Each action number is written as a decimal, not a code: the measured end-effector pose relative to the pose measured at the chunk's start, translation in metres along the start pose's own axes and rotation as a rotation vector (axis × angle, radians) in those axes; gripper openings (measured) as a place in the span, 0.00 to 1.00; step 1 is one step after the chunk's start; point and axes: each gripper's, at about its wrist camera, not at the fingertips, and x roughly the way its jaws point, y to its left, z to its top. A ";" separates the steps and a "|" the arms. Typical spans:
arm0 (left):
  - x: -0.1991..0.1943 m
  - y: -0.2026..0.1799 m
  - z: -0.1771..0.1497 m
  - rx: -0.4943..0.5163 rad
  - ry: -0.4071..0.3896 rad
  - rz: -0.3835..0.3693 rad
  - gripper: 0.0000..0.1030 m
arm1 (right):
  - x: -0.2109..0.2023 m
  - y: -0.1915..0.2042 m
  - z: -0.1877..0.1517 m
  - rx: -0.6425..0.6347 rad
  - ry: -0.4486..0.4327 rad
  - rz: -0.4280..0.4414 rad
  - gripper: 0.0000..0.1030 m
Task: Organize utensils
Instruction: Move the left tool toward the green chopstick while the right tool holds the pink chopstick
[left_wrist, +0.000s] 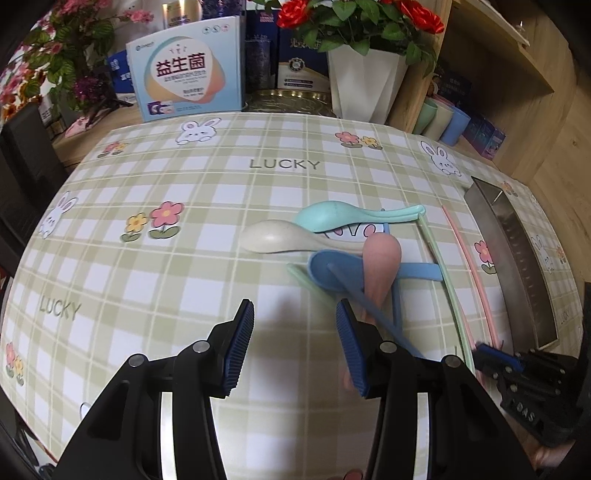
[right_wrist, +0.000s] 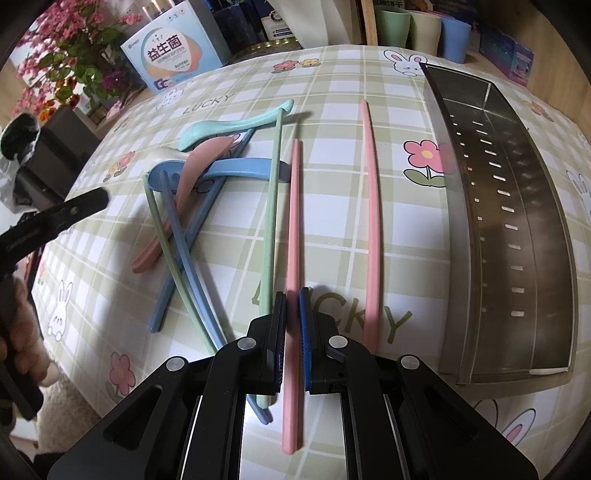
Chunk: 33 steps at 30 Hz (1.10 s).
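Teal (left_wrist: 332, 218), cream (left_wrist: 280, 240), blue (left_wrist: 332, 267) and pink (left_wrist: 382, 266) spoons lie in a heap with blue, green and pink chopsticks on the checked tablecloth. My left gripper (left_wrist: 295, 343) hovers just before the heap, jaws apart with only cloth between them; the pink spoon's handle runs behind its right finger. My right gripper (right_wrist: 293, 295) is shut on one pink chopstick (right_wrist: 294, 206), near its close end. The other pink chopstick (right_wrist: 371, 206) lies to its right and a green chopstick (right_wrist: 271, 206) to its left. An empty steel tray (right_wrist: 535, 206) stands at the right.
A printed box (left_wrist: 184, 70), a white vase of red roses (left_wrist: 364, 81) and dark cartons stand along the table's far edge. Pastel cups (left_wrist: 443, 120) sit on a wooden shelf at the back right. A hand (right_wrist: 18, 332) holds the left gripper (right_wrist: 74, 210).
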 end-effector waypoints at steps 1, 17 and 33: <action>0.004 -0.002 0.002 0.002 0.003 -0.004 0.44 | 0.000 0.000 0.000 0.000 0.000 0.000 0.07; 0.048 -0.003 0.010 0.026 0.066 0.041 0.44 | 0.001 0.001 0.000 -0.004 0.000 -0.003 0.07; 0.034 0.030 0.002 -0.021 0.061 0.045 0.45 | 0.002 0.001 0.000 0.004 0.000 -0.001 0.07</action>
